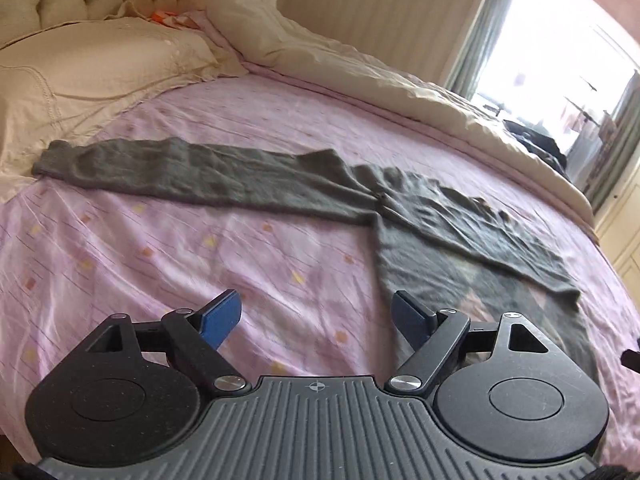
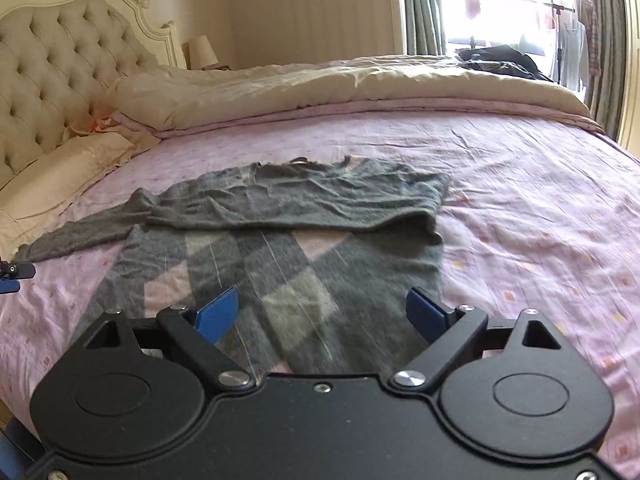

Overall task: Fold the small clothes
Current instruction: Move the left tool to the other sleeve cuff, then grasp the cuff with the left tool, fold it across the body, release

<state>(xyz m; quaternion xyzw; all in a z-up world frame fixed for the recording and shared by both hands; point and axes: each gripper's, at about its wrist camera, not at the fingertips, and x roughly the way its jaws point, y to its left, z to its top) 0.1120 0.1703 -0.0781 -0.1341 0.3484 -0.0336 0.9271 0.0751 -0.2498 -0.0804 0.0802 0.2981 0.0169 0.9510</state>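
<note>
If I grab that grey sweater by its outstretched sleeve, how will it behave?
The grey sweater looks like thin, wrinkled knit, so it would probably droop limply. Its sleeve would likely lift first and drag the body, and the folded-over top may fall open.

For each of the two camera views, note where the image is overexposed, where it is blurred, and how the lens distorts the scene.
Left wrist view: the window is blown out white, the bedsheet near the left tool is motion-smeared, and the bed curves like a dome. Right wrist view: the window glares again, the sweater blurs at its near hem by the right tool, and the headboard bows.
</note>
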